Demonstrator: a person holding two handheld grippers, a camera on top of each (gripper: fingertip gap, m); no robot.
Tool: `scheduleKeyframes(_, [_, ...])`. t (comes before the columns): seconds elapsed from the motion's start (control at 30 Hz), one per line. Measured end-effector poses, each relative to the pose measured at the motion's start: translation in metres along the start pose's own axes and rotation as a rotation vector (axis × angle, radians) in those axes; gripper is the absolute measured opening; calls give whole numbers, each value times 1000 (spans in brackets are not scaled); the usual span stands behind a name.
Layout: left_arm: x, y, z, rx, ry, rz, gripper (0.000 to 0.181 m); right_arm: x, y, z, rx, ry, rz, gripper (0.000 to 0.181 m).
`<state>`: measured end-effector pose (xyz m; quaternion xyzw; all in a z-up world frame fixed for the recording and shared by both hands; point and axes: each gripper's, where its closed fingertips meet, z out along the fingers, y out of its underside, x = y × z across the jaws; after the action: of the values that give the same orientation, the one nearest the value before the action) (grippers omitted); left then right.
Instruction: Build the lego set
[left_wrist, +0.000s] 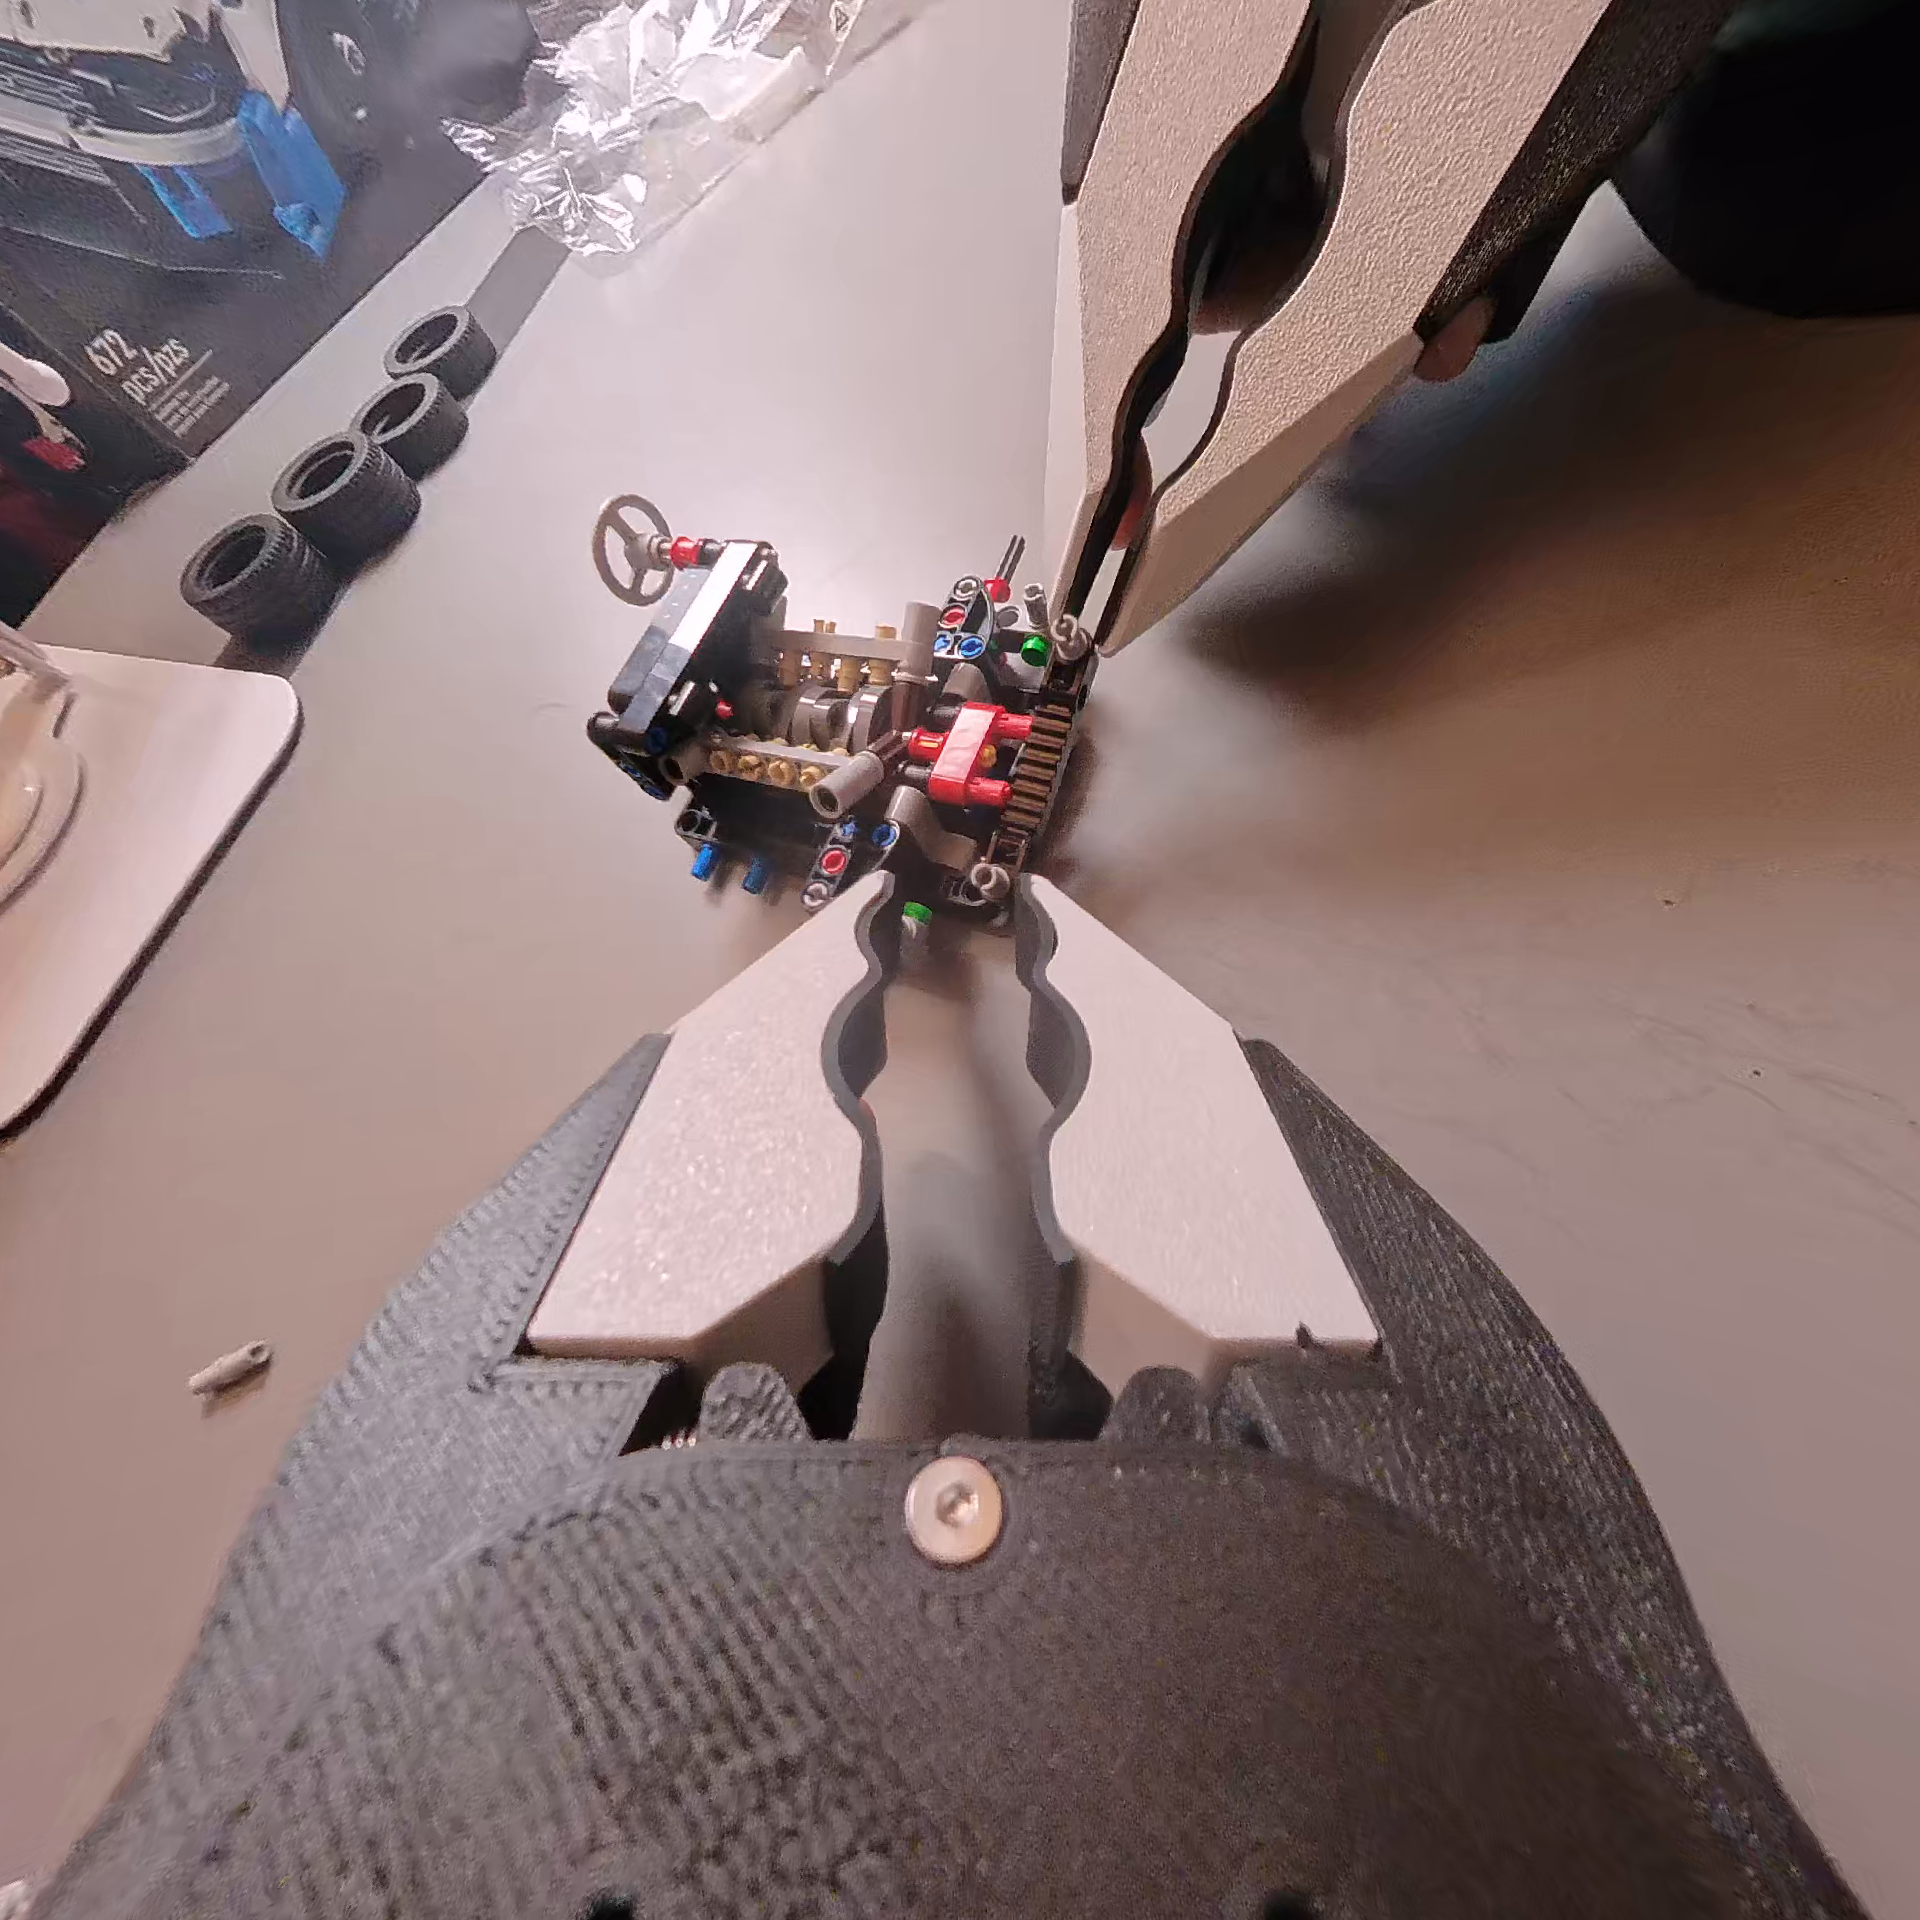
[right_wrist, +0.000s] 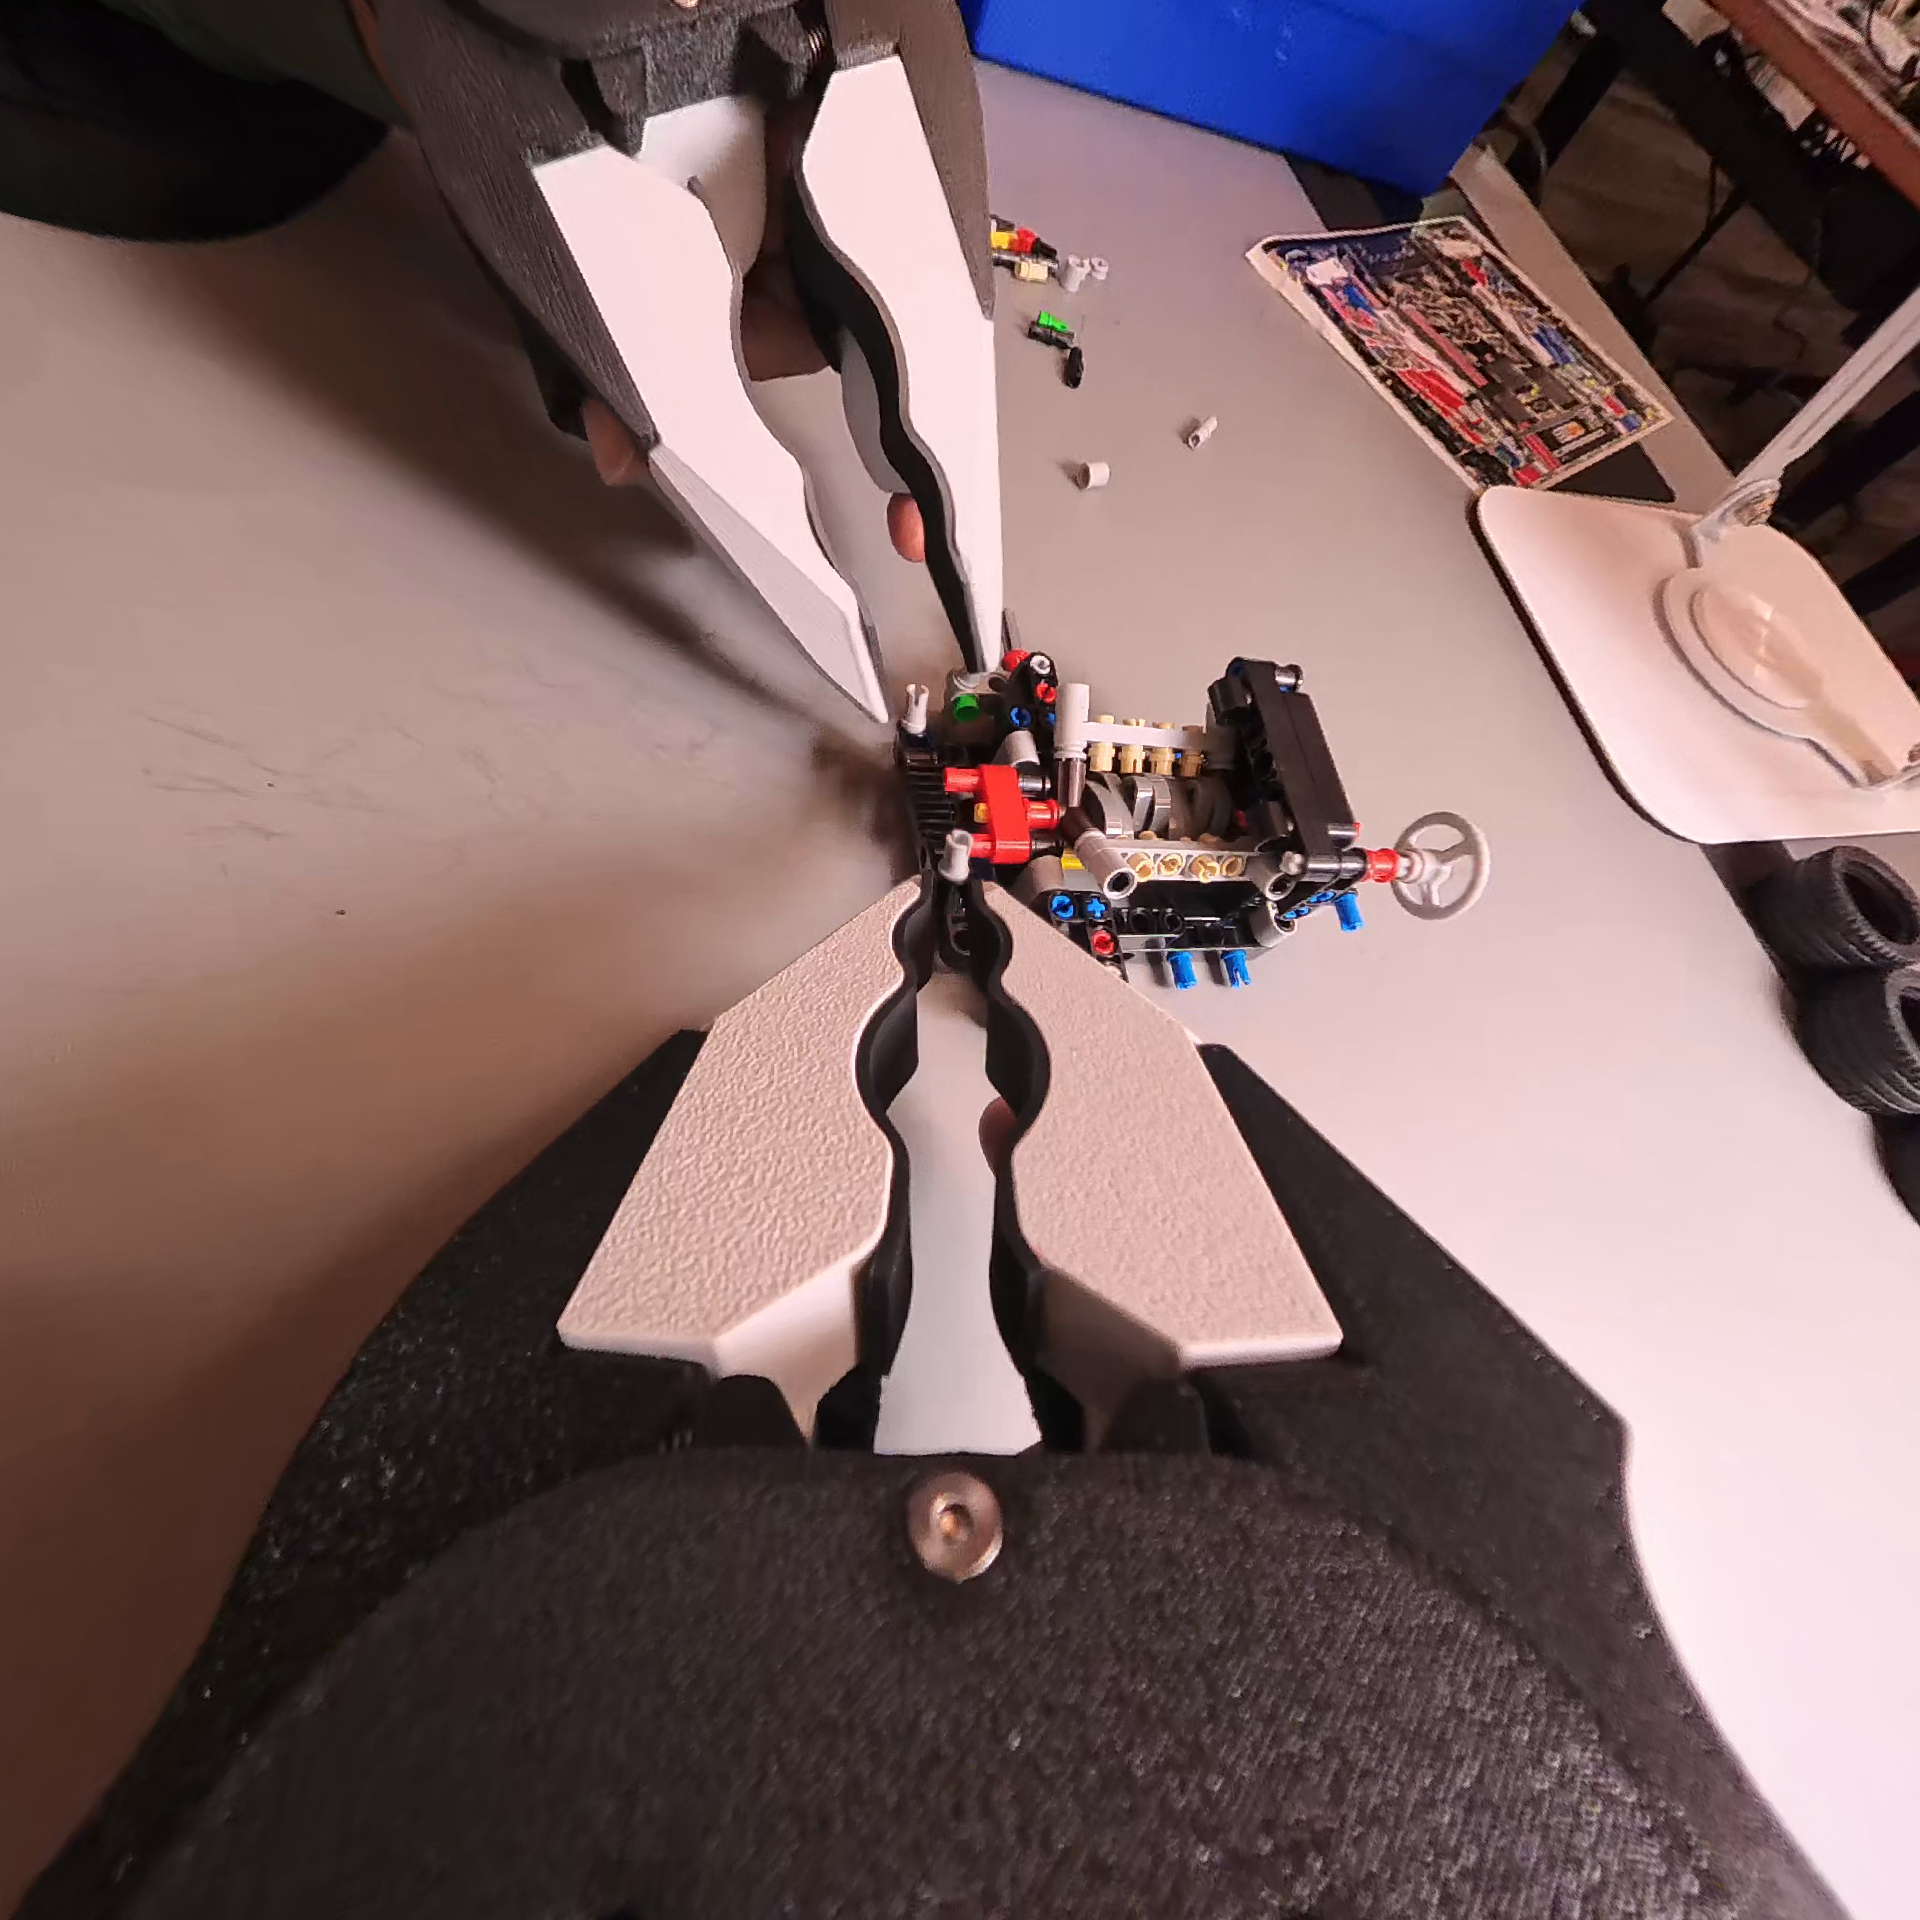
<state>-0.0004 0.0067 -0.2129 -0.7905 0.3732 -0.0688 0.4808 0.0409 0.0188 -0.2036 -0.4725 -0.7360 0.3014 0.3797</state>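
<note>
Your left tongs (left_wrist: 954, 902) sit at the near end of the lego model (left_wrist: 831, 727), tips spread, a corner of the black gear rack (left_wrist: 1044, 769) and a green peg between them, nothing clearly pinched. Your right tongs (right_wrist: 951, 902) come at the same rack from its other end, tips nearly pressed together around a black piece at the rack's corner; real grip, cannot tell. The model stands mid table (left_wrist: 1455, 1039), steering wheel (left_wrist: 631, 548) pointing away from both tongs.

Left to right in the left wrist view: set box (left_wrist: 156, 260), four black tires (left_wrist: 343, 488) in a row, white lamp base (left_wrist: 125, 831), a loose grey pin (left_wrist: 231, 1366), crumpled plastic bag (left_wrist: 644, 125). In the right wrist view, loose small parts (right_wrist: 1049, 291) and the instruction booklet (right_wrist: 1455, 343) lie beyond the model.
</note>
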Motion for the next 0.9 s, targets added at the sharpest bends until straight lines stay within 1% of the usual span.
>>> scheduleKeyframes(0.1, [-1,-1,2,-3,-33,43,23,1,1,0,-16,14,-12,4])
scheduleKeyframes(0.3, [-1,-2,5,-12,-61,100,36,5,9,2,-80,68,-69,0])
scheduleKeyframes(0.4, [-2,-2,6,-19,-81,132,33,3,8,3,-87,64,-76,0])
scheduleKeyframes(0.47, [-3,-2,4,-21,-90,148,28,3,9,4,-94,67,-87,0])
scheduleKeyframes(0.53, [-1,-3,2,-13,-69,151,23,1,7,2,-86,58,-89,1])
scheduleKeyframes(0.6, [3,-5,-1,3,-33,145,20,-5,5,0,-82,18,-73,6])
scheduleKeyframes(0.77, [10,-2,-2,-17,80,168,21,-26,5,1,-131,-91,-23,17])
scheduleKeyframes(0.9, [10,-3,0,-29,162,158,19,-28,7,11,-164,-71,5,21])
